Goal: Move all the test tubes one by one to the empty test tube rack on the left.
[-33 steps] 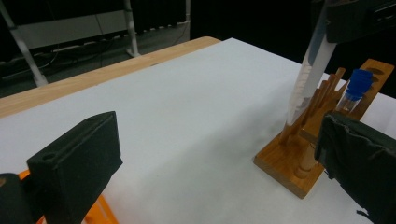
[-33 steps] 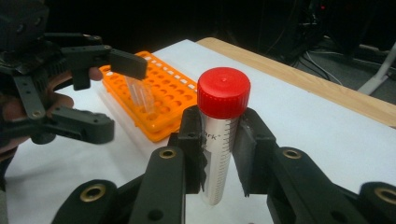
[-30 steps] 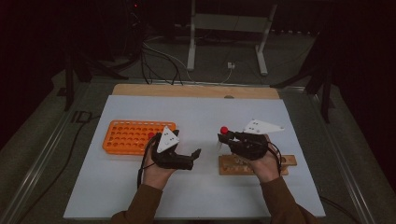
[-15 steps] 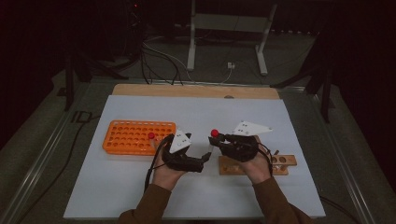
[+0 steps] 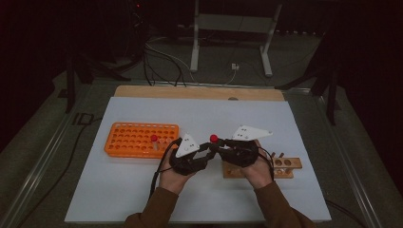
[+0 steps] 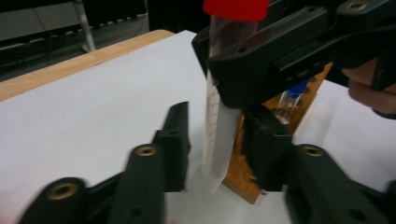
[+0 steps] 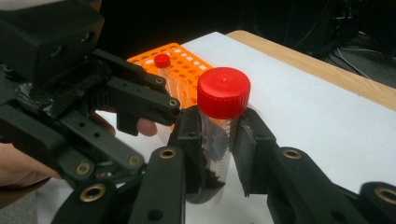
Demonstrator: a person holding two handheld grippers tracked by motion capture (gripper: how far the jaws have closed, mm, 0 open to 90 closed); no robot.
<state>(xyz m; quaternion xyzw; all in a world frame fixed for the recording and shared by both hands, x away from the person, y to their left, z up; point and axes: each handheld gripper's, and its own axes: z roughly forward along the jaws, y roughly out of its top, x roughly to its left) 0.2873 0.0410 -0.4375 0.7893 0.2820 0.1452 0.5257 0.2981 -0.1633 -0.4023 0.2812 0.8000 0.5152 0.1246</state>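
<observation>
Right tool clamped on the red-capped tube, upright, lower center of the high view, just above the counter. Left tool has just been closing, jaws narrow around the tube's lower end; contact unclear. Orange rack center left holds another red-capped tube; wooden rack lower right.

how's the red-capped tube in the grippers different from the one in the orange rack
The held tube hangs above the white mat, clamped below its cap by the right gripper, with the left gripper around its lower end. The other tube stands alone in the orange rack, untouched. Both are clear, upright and red-capped.
</observation>
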